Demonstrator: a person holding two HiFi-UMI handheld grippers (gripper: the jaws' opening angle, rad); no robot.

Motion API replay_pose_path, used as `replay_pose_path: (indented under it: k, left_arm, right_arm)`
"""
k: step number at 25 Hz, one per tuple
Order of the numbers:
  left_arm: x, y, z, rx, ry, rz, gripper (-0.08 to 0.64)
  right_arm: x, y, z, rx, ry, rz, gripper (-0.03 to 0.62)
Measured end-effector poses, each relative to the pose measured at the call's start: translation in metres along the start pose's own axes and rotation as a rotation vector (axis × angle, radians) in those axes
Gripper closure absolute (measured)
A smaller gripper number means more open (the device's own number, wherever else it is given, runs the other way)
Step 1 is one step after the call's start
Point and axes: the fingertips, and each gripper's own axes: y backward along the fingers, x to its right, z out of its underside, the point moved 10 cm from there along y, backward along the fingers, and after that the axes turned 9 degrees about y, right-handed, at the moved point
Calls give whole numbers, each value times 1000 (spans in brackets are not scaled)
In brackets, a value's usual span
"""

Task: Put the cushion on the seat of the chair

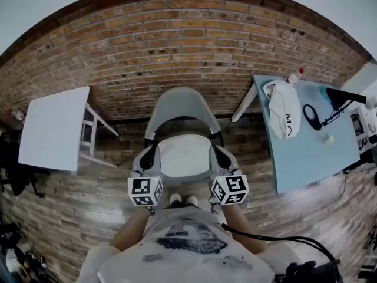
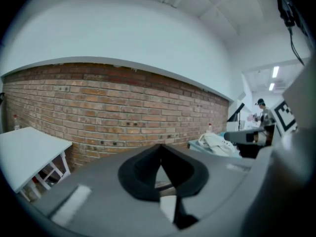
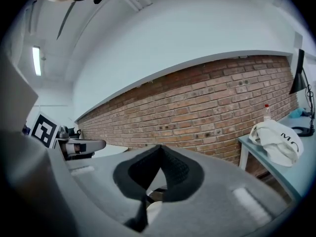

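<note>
A white cushion (image 1: 184,157) lies flat on the seat of the grey chair (image 1: 179,108), which stands in front of the brick wall. My left gripper (image 1: 151,148) hovers at the cushion's left edge and my right gripper (image 1: 215,148) at its right edge, both pointing toward the chair back. In the left gripper view the left gripper (image 2: 160,146) has its tips pressed together with nothing between them. In the right gripper view the right gripper (image 3: 159,147) is also shut and empty. Each gripper points roughly level at the wall.
A white table (image 1: 53,128) stands left of the chair. A light blue table (image 1: 306,152) on the right carries a white bag (image 1: 285,117), a bottle (image 1: 297,74) and a black lamp (image 1: 339,96). The person's feet (image 1: 182,200) stand just before the seat on wooden floor.
</note>
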Motion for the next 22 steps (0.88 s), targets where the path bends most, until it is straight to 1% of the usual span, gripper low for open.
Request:
replay_pose_path:
  k: [8,22]
  left_arm:
    - [2,-8,10,-37,15,21,569]
    - [-3,-8,14,-58,24,2,569]
  right_arm:
    - [-4,-5,8,-30,-14,-9,594]
    - [-4,-13,10,-40,-15,-23,594]
